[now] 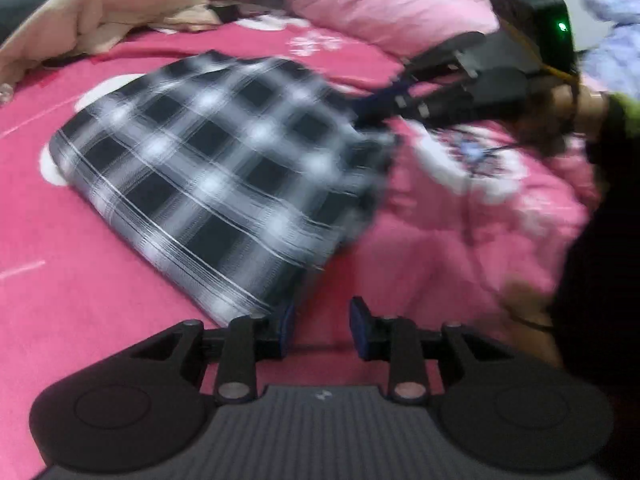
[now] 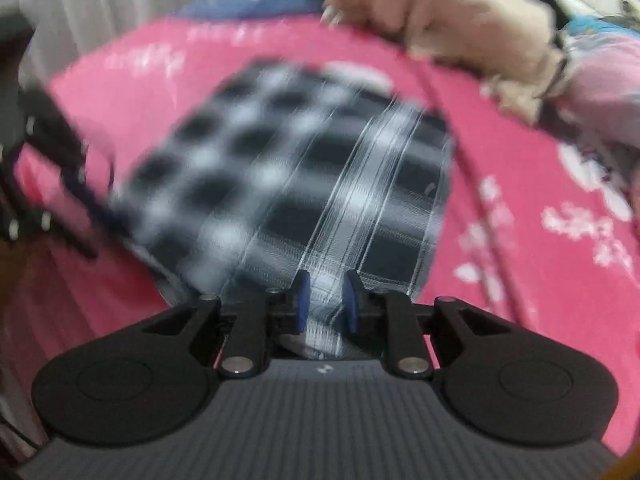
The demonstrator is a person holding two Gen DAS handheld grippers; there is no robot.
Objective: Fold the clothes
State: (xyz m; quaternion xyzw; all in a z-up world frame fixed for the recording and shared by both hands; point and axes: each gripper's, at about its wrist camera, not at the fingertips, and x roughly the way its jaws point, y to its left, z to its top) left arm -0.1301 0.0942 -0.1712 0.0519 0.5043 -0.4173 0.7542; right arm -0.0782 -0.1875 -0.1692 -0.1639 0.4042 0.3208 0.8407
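Folding a plaid garment (image 1: pixel 216 168) on a bed; the cloth lies mostly flat on the pink sheet (image 1: pixel 60 264), already doubled into a rough rectangle with a neat folded edge toward the left of the left wrist view. Right gripper (image 2: pixel 325 294): jaws narrow, plaid cloth bunched between the blue pads and running back under the fingers, so it reads as pinching a corner or hem of the garment (image 2: pixel 304 184). Left gripper (image 1: pixel 320 320): jaws spread, bare sheet in the gap; the near corner of the cloth lies just beside the left pad, perhaps touching it, but nothing sits between the pads. Both views are blurred, the right one heavily. Across the bed the right gripper (image 1: pixel 404 92) shows at the garment's far right corner, dark cloth trailing from its tips. A beige blanket (image 1: pixel 104 12) and a pink quilt (image 1: pixel 380 4) are heaped at the bed's far side, well apart from the work. Judgement: one fold is in hand, the left corner let go, the right corner held. Next move calls for setting down and releasing the right corner so edges line up, then finding fresh corners for the next fold. Risk: dragging the held corner skews the stack.
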